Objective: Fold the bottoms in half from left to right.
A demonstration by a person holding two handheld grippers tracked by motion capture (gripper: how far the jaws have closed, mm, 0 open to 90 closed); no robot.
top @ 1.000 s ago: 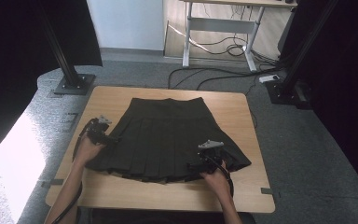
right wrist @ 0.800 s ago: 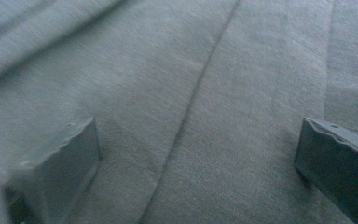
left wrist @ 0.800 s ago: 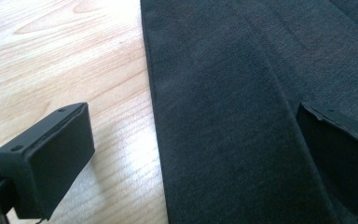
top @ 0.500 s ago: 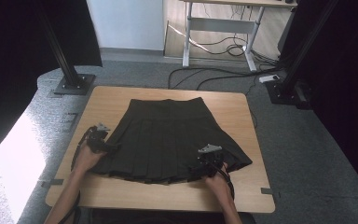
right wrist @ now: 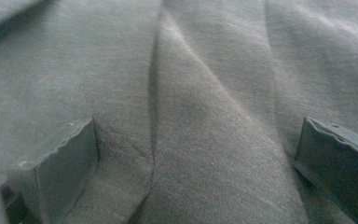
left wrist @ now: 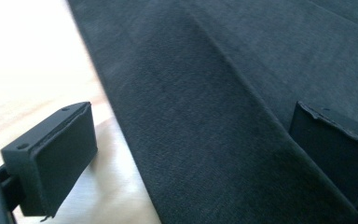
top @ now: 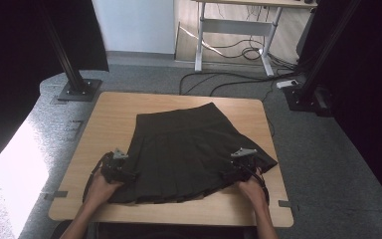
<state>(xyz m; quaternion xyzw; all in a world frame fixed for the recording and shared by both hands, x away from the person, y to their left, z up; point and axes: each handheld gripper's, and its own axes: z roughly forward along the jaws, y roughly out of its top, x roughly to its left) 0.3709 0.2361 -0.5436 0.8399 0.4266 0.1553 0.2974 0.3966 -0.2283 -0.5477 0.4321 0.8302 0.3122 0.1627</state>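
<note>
A dark pleated skirt (top: 189, 147) lies flat on the wooden table (top: 109, 119), waistband at the far side, hem toward me. My left gripper (top: 124, 175) rests at the skirt's left edge near the hem; its jaws are open and straddle the skirt's edge (left wrist: 186, 140), one jaw on bare wood, the other on the cloth. My right gripper (top: 229, 174) sits on the right part of the hem, open, both jaws pressed down on pleated cloth (right wrist: 200, 140). Nothing is pinched by either.
The table's front edge (top: 179, 216) runs just beyond my hands. Two black stand bases (top: 79, 89) (top: 303, 97) flank the far side, cables (top: 229, 79) lie on the grey carpet, and a desk frame (top: 234, 30) stands behind.
My left gripper has moved toward me along the skirt's left edge, closer to the hem. The right gripper has shifted only slightly. The skirt lies the same.
</note>
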